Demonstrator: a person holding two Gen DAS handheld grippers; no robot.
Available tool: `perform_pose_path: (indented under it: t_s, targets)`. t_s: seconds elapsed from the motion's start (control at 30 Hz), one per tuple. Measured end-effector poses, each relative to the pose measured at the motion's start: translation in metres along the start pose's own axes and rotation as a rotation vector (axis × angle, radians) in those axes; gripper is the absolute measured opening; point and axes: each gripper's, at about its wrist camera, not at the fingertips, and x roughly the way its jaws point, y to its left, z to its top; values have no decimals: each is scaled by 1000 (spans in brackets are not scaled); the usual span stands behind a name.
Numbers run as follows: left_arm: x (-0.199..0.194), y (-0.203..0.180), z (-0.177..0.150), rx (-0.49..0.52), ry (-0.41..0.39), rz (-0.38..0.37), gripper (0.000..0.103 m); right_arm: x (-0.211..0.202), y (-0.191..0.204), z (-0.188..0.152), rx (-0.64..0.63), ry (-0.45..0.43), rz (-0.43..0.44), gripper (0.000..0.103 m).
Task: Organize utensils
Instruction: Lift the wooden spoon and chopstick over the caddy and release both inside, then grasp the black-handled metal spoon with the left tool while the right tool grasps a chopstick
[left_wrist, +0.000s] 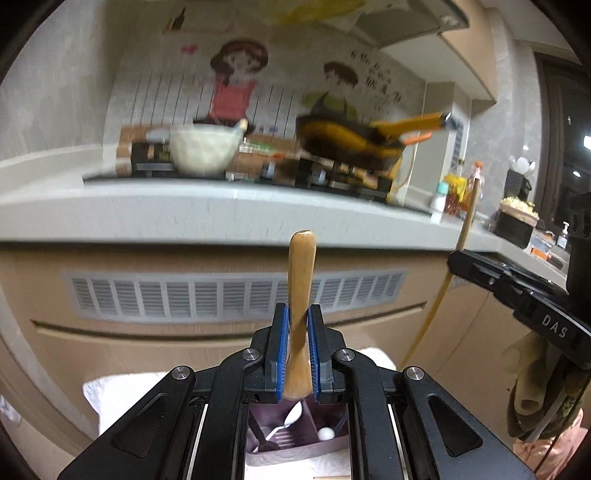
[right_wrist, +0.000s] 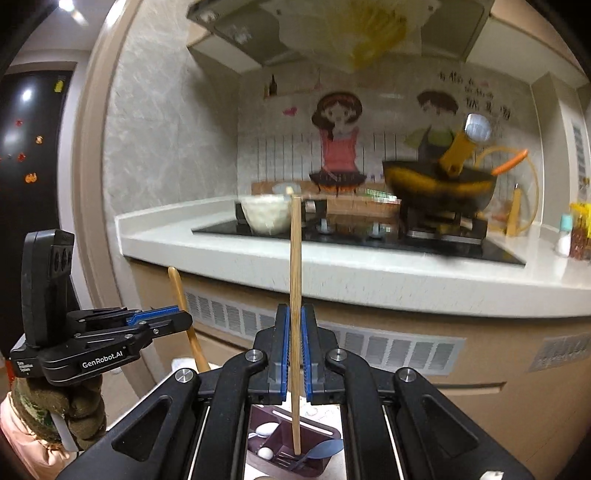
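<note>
the left hand-held gripper (left_wrist: 297, 354) is clamped on a wooden spoon handle (left_wrist: 301, 295), the right hand-held gripper (right_wrist: 293, 354) on a thin wooden chopstick (right_wrist: 295, 295); both hang above the purple plastic utensil caddy (right_wrist: 321, 463). lower each upright into its own compartment, slowly.

Tan wood handle (left_wrist: 302, 295), pale chopstick (right_wrist: 295, 314), maroon caddy (right_wrist: 291, 448) w/ white spoons (right_wrist: 266, 429), blue pads (left_wrist: 281, 350).

Smooth wooden spoon handle (left_wrist: 301, 295), pale wooden chopstick (right_wrist: 295, 295), glossy purple plastic utensil caddy (right_wrist: 317, 432), matt stone-look counter (left_wrist: 147, 210)
</note>
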Motion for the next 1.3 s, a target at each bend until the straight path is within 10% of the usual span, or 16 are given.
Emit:
perform_pose_path:
  t_s: [0.43, 0.7, 1.3]
  targets:
    - [99, 25, -81, -88, 268, -16, 11, 99, -14, -99, 83, 296, 41, 7]
    - [104, 29, -107, -115, 292, 18, 15, 107, -17, -130, 72, 356, 40, 7]
    - [12, 19, -183, -106, 364, 87, 52, 36, -25, -195, 129, 439, -13, 63]
